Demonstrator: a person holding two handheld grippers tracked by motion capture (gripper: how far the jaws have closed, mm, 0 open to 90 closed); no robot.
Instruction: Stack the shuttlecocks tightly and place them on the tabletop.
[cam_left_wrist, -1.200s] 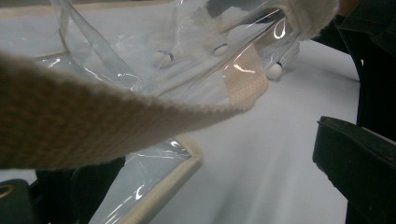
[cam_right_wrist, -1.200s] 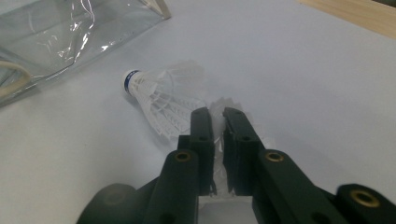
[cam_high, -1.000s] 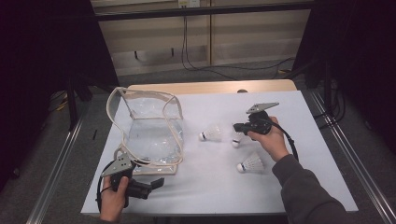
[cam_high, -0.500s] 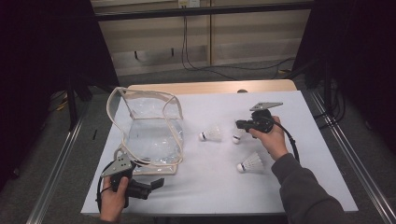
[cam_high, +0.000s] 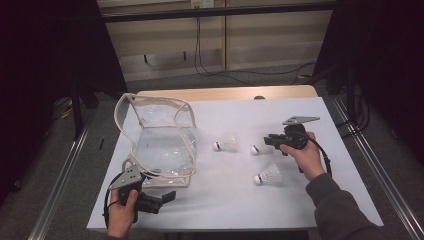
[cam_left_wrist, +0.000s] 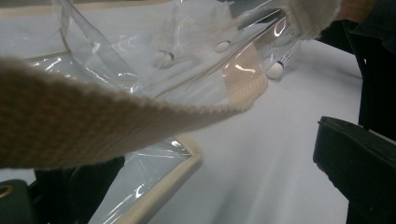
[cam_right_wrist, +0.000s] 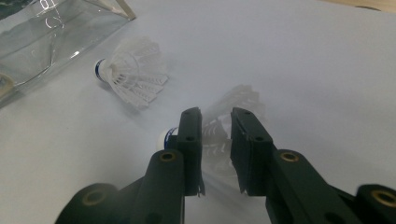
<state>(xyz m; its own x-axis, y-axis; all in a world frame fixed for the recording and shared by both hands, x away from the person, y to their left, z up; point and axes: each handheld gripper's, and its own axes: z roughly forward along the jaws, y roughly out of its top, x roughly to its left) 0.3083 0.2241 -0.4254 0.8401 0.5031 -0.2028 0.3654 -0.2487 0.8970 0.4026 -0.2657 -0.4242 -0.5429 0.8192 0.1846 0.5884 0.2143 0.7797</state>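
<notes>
Three white shuttlecocks lie on the white table (cam_high: 220, 210): one (cam_high: 226, 143) mid-table, one (cam_high: 257, 149) to its right, one (cam_high: 267, 174) nearer me. My right gripper (cam_high: 268, 140) points left over the middle one. In the right gripper view its jaws have just been opening, and that shuttlecock (cam_right_wrist: 224, 105) sits blurred in the narrow gap of the right gripper (cam_right_wrist: 215, 114); the pads do not press it. Another shuttlecock (cam_right_wrist: 133, 74) lies ahead to the left. My left gripper (cam_high: 167, 196) stands open at the clear bag's (cam_high: 160, 142) near edge.
In the left gripper view, the left gripper (cam_left_wrist: 208, 149) has its jaws wide apart. The bag's beige strap (cam_left_wrist: 116, 126) hangs across in front of them, and its trimmed bottom edge (cam_left_wrist: 173, 172) lies between them. Metal rails (cam_high: 372, 165) run along both sides of the table.
My right gripper has shifted a little, towards the near side, over the middle shuttlecock. The left gripper, the bag and the other shuttlecocks have stayed where they were.
</notes>
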